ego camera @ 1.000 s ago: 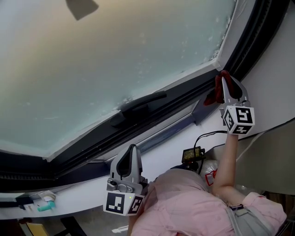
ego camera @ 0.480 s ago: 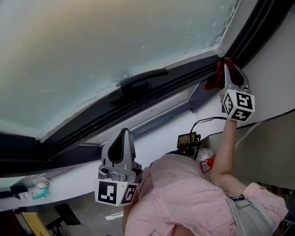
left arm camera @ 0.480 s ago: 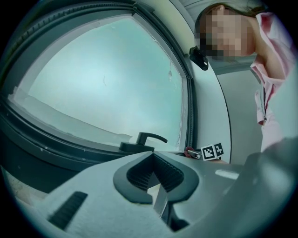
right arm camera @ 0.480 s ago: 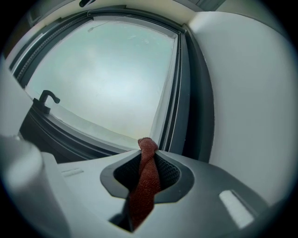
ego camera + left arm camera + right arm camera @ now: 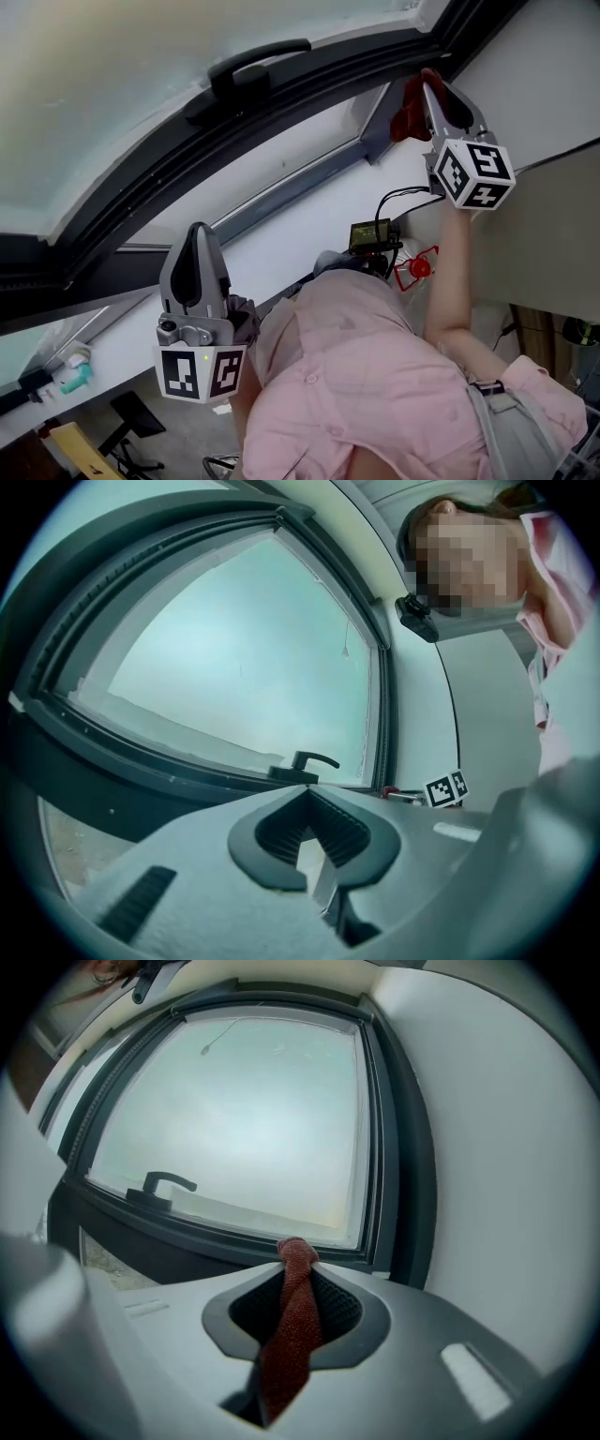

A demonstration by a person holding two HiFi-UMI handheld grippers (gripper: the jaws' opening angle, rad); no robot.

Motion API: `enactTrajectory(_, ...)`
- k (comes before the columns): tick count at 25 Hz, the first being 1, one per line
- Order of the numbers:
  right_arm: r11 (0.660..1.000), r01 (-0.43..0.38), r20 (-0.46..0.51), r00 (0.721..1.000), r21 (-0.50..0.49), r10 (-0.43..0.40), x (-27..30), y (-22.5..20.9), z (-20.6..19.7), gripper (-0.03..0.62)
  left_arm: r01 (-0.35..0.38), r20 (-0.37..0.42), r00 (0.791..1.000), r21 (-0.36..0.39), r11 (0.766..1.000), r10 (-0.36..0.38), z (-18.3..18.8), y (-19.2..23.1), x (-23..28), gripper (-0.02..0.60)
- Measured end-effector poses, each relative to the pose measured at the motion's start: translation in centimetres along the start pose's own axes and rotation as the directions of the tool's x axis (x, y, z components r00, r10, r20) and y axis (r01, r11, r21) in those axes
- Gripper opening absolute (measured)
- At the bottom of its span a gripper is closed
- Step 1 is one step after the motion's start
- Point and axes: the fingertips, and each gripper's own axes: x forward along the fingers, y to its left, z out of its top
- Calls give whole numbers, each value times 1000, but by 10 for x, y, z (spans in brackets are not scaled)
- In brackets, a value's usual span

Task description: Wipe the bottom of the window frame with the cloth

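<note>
the right gripper (image 5: pixel 295 1274) is clamped on the dark red knitted cloth (image 5: pixel 289 1335), which runs as a narrow twisted strip up between its jaws and pokes out just past their tips. the cloth end sits at the bottom rail of the dark grey window frame (image 5: pixel 281 89), close to the frame's lower right corner; whether it actually presses on the rail i cannot tell. the left gripper (image 5: pixel 195 258) hangs well apart from the frame, below the white sill (image 5: pixel 309 155), its jaws closed together with nothing between them.

what could go wrong — only a short tip of cloth sticks out, so dragging it along the rail may let the hard jaw tips scrape the frame instead of the fabric. the strip looks thin and rope-like, so friction on the rail could tug it out of the grip or leave most of the rail's width untouched. further along the bottom edge the dark lever handle (image 5: pixel 258 54) stands out of the rail, and a sweep that way could snag on it.

count: two grippers, one cloth, one window frame, one handle, one person in a pink shirt (image 5: pixel 375 375).
</note>
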Motion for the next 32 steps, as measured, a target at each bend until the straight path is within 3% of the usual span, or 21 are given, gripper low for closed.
enactTrajectory(7,997,-25,19,1000,73,24,-69,18,2,63,-30,-31,999,-10,999,30,-6,3,-51,0)
enactTrajectory(14,997,-28,25,999,71,26,-112,35,5,63,7,-44,999,-16,1000,-7,-8,-4,-71,0)
enactTrajectory(21,986,-147,39,989,83,145,-120,83,0,63,4,-72,997,-18,1000,-6,-24,-9,-81,0)
enactTrajectory(25,954,-293,61,955,68,290,-95,135,6,63,-23,-83,996,-25,999,21,-28,-10,-77,0)
enactTrajectory(32,852,-514,45,858,98,512,-32,227,-1,63,-119,-115,987,-39,992,114,-32,-9,-79,0)
